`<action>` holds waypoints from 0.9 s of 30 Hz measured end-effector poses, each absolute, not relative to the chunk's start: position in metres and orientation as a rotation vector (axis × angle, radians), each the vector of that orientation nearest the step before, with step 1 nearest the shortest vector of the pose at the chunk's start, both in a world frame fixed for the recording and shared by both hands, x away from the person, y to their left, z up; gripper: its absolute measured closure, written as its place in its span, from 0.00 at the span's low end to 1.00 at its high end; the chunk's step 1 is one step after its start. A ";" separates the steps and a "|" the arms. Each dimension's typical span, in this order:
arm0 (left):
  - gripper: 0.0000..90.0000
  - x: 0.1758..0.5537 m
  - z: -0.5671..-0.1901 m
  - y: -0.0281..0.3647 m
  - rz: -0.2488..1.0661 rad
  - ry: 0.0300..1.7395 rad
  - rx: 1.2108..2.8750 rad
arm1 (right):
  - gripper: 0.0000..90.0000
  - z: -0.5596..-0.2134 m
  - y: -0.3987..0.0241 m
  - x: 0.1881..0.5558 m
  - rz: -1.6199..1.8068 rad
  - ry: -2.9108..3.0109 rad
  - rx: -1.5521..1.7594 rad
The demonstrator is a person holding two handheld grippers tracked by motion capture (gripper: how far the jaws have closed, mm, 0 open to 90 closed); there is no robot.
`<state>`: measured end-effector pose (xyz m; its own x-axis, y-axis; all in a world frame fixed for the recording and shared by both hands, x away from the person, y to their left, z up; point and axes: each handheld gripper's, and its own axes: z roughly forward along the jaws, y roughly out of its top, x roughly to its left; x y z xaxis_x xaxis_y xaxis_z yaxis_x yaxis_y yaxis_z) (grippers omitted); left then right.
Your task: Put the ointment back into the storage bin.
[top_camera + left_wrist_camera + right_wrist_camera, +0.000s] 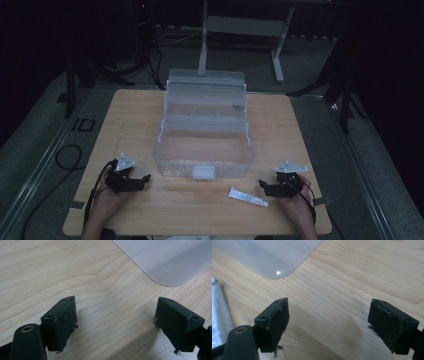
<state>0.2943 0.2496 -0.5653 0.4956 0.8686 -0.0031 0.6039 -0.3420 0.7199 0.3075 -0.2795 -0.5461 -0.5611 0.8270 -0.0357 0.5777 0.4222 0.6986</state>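
Centre of the wooden table (130, 115), there's the clear plastic organiser box (204, 150), lid thrown open, its tiered trays stepped up and back toward the far edge. The lower bin sits nearest the person, a pale latch on its front wall. Nothing can be made out inside it; the light is dim.

Just in front of the box, to the right of its latch, a small white tube (248, 197) lies flat on the wood, angled slightly, apart from the box.

Out to the flanks now. The left gripper (141, 181) rests low on the table near the box's front left corner, held in the left hand (107, 197), jaws spread wide with bare wood between them. In the left gripper view a rounded corner of the box (172, 260) sits beyond the jaws, untouched.

Over on the other side, the right gripper (263, 186) sits just beside the tube's right end, cradled by the right hand (296, 205). Its jaws stand wide apart too, empty. The right gripper view catches the box's corner (269, 257) ahead and the tube's crimped silvery end (219, 315) at the left edge.

Cables trail off both grippers toward the near table edge.
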 end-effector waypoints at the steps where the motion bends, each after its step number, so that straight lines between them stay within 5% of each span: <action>1: 0.20 0.294 -0.565 0.250 0.509 1.206 2.071 | 0.21 -0.544 -0.278 0.306 0.905 2.315 1.187; 27: 0.20 0.294 -0.565 0.249 0.510 1.208 2.070 | 0.36 -0.505 -0.280 0.292 0.794 2.428 1.012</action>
